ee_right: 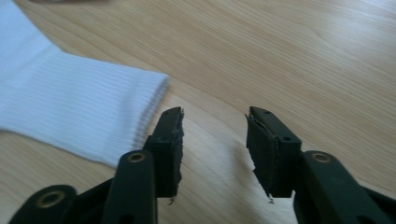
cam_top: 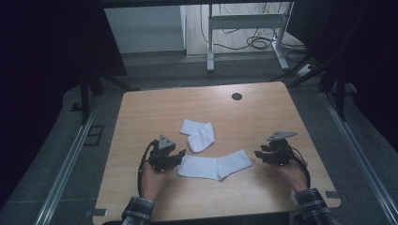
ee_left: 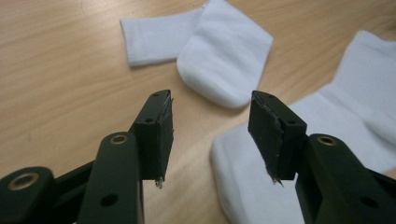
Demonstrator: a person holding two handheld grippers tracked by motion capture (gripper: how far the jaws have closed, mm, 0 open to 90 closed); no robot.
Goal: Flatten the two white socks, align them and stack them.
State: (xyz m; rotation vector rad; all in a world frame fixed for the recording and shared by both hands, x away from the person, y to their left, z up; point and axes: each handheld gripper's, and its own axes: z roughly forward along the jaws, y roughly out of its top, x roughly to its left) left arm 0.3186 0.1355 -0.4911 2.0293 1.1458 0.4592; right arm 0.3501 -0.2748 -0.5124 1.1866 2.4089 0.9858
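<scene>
— Jaws on the left gripper (ee_left: 210,119): how do they stand?
— Spread partway, nothing between the pads. Bare wood shows in the gap, and the near end of the flat sock (ee_left: 261,186) lies just under the right-hand jaw, not pinched.
— And the right gripper (ee_right: 214,135)?
— Also parted and holding nothing. The flat sock's ribbed cuff (ee_right: 154,107) sits just beside its left-hand jaw, apart from it.
— Describe the cloth.
— Both are white, soft knit. The flat sock (cam_top: 216,166) is stretched out in a shallow bend between the two grippers; the folded sock (cam_top: 198,135) lies doubled over just beyond it, with a rounded toe.
— Room to move?
— The wooden table (cam_top: 141,122) is smooth, pale grain, with open board left, right and behind the socks.
</scene>
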